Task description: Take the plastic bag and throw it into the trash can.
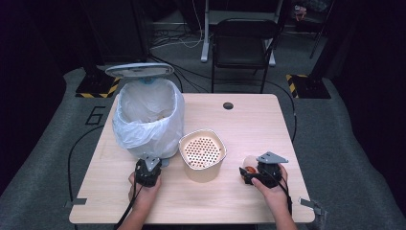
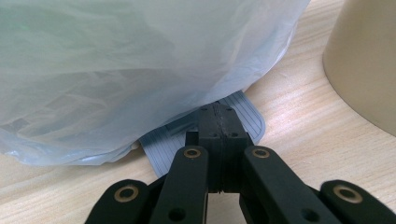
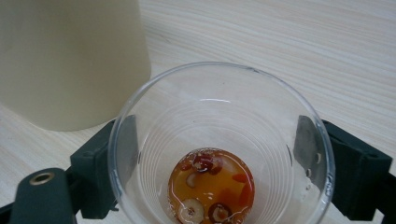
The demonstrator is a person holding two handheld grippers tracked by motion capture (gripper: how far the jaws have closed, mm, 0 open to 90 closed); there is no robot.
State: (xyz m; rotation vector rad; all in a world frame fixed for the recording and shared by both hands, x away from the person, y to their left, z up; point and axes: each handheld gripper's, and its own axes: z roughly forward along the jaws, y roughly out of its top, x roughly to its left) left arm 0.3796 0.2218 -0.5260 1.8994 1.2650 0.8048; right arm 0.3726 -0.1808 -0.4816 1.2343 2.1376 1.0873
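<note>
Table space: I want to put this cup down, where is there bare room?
Bare wood lies across the table behind the beige strainer container, right of the lined trash bin, and along the near edge between both hands. Crowded: bin against container.

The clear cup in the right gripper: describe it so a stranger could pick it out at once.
Start at the wooden table and find the cream perforated container near its middle. Just to its right, the right gripper clasps a clear plastic cup. Unlike the opaque container and the bag-lined bin, it is see-through, with amber liquid and reddish fruit pieces at the bottom.
</note>
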